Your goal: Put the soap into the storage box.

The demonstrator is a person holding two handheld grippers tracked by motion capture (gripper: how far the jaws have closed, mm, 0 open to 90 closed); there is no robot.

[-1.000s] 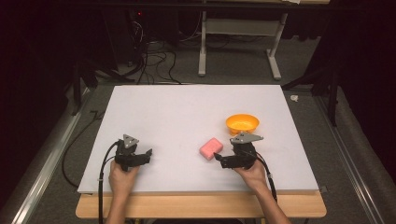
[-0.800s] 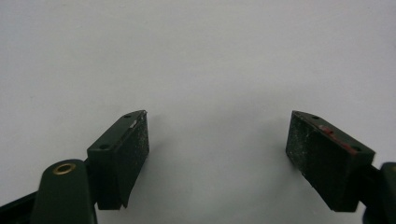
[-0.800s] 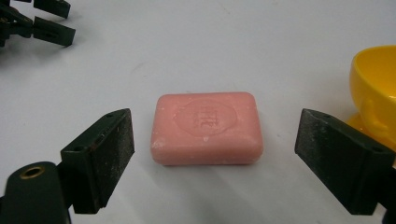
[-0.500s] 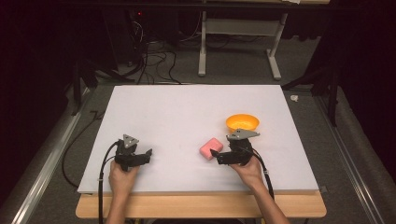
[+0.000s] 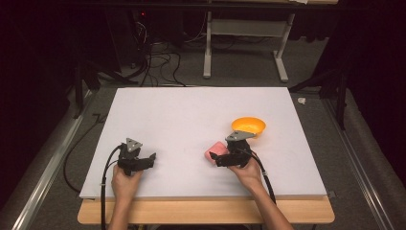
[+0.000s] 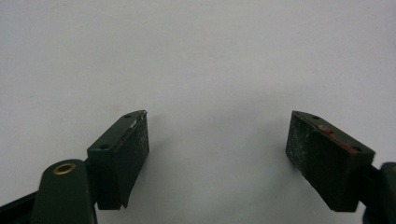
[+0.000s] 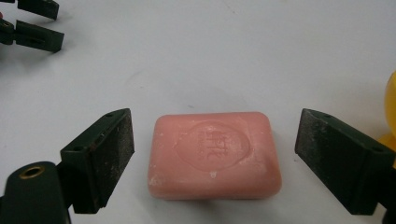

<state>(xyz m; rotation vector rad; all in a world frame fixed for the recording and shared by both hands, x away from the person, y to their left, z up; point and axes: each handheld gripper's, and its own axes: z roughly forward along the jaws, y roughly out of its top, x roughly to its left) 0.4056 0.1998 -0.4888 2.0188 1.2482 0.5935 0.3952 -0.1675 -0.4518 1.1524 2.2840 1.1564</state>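
A pink bar of soap (image 7: 214, 154) lies flat on the white table, between the two spread jaws of my right gripper (image 7: 212, 158), which is open and touches neither side of it. From above, the soap (image 5: 214, 151) sits just left of the right gripper (image 5: 218, 158), and an orange bowl (image 5: 248, 127) stands right behind that gripper. My left gripper (image 5: 151, 158) rests at the table's front left, open, with bare table between its jaws (image 6: 217, 149).
The white table (image 5: 191, 115) stretches bare behind both grippers. Its wooden front edge (image 5: 206, 211) runs under the person's forearms. The bowl's yellow rim (image 7: 390, 109) shows at the right in the right gripper view. Cables and desk legs lie on the floor beyond the table.
My right gripper has slid left and slightly forward, bringing its open jaws around the soap. The left gripper has stayed put.
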